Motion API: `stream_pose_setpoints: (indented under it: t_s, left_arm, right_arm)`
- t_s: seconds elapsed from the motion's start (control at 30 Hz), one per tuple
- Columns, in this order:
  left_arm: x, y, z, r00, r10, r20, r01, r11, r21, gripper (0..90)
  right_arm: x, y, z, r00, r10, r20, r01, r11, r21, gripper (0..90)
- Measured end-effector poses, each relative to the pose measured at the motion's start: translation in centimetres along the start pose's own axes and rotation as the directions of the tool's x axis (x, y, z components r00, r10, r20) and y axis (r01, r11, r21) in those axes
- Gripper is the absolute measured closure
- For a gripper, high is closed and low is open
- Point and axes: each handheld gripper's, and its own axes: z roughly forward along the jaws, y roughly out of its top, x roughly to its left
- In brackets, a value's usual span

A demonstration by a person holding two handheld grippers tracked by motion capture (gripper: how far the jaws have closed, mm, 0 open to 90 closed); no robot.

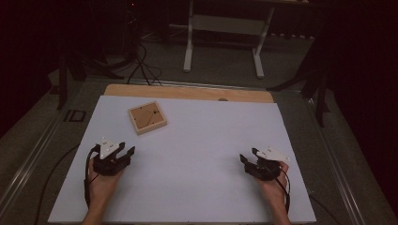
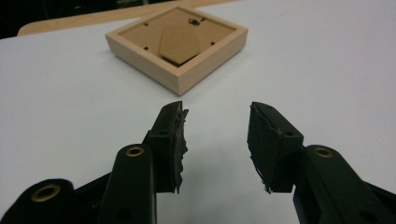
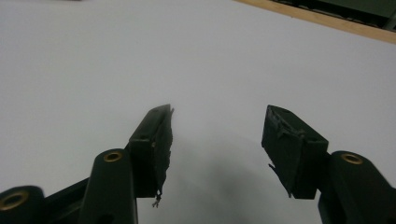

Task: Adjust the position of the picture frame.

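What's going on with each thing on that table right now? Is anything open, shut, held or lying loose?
Wooden picture frame: lying flat, back side up, untouched, its backing board in place.
Left gripper: open, nothing between its jaws, pointed toward the frame but apart from it.
Right gripper: open, empty, over bare tabletop.
White table: bare apart from the frame.

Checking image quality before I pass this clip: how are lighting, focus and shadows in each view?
High view: dim, dark surroundings, white table evenly lit. Left gripper view: wooden frame sharp, left claw slightly soft. Right gripper view: right claw casts a soft shadow on the table.
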Motion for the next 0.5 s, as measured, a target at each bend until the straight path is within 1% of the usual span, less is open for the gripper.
stream_pose_setpoints:
  t_s: [0.17, 0.27, 0.3, 0.4, 0.5]
  left_arm:
    - [0.11, 0.17, -0.11, 1.0000, 0.004, -0.004, -0.004, 1.0000, 0.005, 56.9]
    - [0.16, 0.23, -0.23, 1.0000, 0.006, 0.002, -0.006, 1.0000, 0.000, 57.7]
    - [0.15, 0.23, -0.32, 0.9999, 0.011, 0.004, -0.011, 0.9999, -0.001, 58.4]
    - [0.06, 0.26, -0.41, 0.9999, 0.017, 0.004, -0.017, 0.9998, -0.010, 59.5]
    - [-0.09, 0.35, -0.45, 0.9994, 0.034, 0.007, -0.034, 0.9994, -0.012, 59.6]
  right_arm:
    - [0.05, -0.05, 0.11, 1.0000, -0.005, -0.005, 0.005, 1.000, 0.009, 43.3]
    - [0.08, -0.02, 0.18, 0.9999, -0.010, -0.012, 0.010, 1.000, 0.008, 43.3]
    - [0.10, 0.01, 0.11, 0.9997, -0.018, -0.017, 0.018, 1.000, 0.001, 42.3]
    - [0.07, 0.02, 0.04, 0.9997, -0.020, -0.014, 0.020, 1.000, 0.000, 42.0]
    - [-0.09, 0.02, -0.09, 0.9997, -0.019, -0.014, 0.019, 1.000, -0.004, 42.1]
